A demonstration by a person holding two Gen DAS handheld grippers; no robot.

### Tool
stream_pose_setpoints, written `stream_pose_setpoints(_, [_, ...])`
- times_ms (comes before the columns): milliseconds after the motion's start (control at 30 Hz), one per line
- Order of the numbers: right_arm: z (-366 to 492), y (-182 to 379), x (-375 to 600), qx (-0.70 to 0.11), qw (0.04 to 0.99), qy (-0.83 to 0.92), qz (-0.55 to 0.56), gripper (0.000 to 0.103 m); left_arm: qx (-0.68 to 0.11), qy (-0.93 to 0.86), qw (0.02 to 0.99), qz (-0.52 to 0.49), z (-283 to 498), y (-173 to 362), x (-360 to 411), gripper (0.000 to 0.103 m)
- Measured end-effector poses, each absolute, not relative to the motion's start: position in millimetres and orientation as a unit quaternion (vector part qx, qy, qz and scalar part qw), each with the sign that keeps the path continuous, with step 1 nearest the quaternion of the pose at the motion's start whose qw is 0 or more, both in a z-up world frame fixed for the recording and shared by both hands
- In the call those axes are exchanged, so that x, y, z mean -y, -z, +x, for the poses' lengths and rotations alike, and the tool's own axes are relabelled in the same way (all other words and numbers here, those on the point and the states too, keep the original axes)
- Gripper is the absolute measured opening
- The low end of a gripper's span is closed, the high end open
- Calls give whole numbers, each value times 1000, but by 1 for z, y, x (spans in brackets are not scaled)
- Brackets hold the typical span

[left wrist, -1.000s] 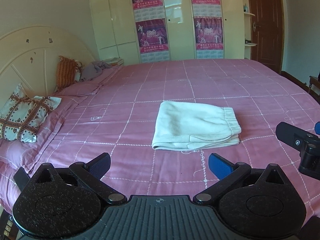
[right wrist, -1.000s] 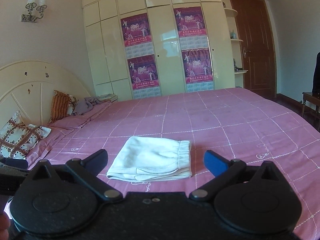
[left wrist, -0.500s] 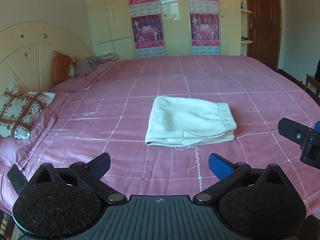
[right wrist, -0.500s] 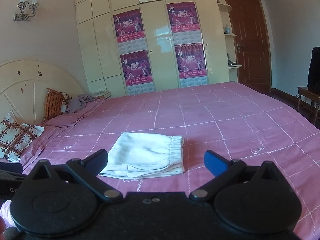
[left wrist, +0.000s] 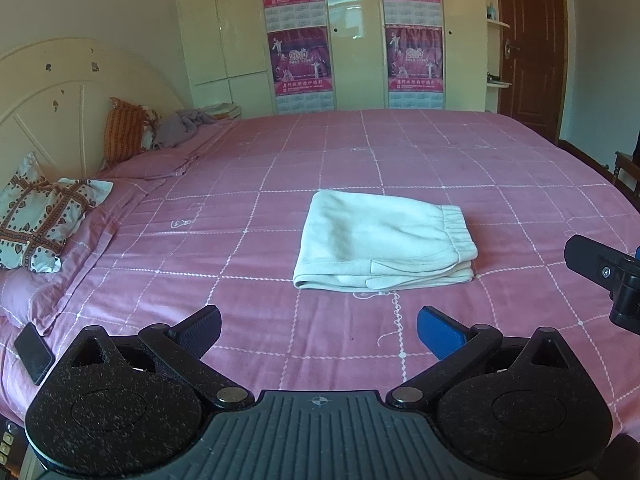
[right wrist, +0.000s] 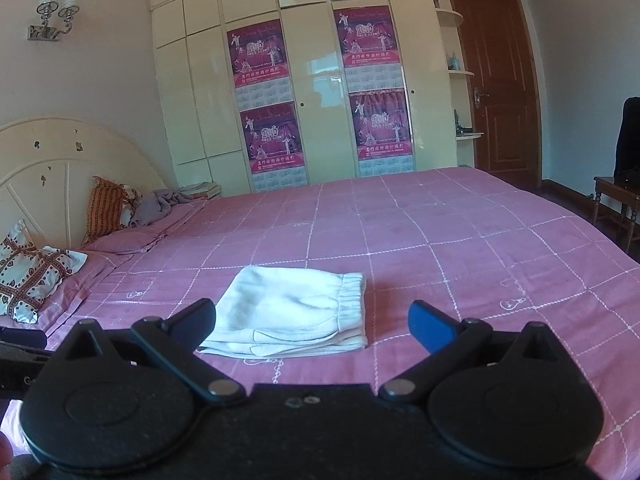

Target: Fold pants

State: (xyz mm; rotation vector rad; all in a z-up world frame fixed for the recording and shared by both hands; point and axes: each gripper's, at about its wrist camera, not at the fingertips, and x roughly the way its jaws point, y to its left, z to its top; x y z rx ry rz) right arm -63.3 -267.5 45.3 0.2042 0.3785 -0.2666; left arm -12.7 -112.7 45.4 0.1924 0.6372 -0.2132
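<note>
Since the pants (left wrist: 384,240) lay folded at 12 o'clock on the bed (left wrist: 240,208), both spread, empty tongs, left gripper (left wrist: 319,330) and right gripper (right wrist: 311,322), best stayed clear.

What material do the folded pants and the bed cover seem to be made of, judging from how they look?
The pants: probably a soft, thick knit such as fleece or sweatshirt cotton; matte off-white, with rounded fold edges and a gathered elastic waistband. The bed cover: probably woven cotton or a blend; matte pink, lying flat with fine creases and a white stitched grid. The exact fibre cannot be told.
</note>
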Motion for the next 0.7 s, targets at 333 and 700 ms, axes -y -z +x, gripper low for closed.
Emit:
stream_pose_setpoints(333, [-64,-45,267,-188,967,134,105,103,-313,111,938,96,-13,-45,114,103])
stream_pose_setpoints(700, [-62,-43,265,-193,966,136,107,103,-318,120,935,100,-11,-42,117,103])
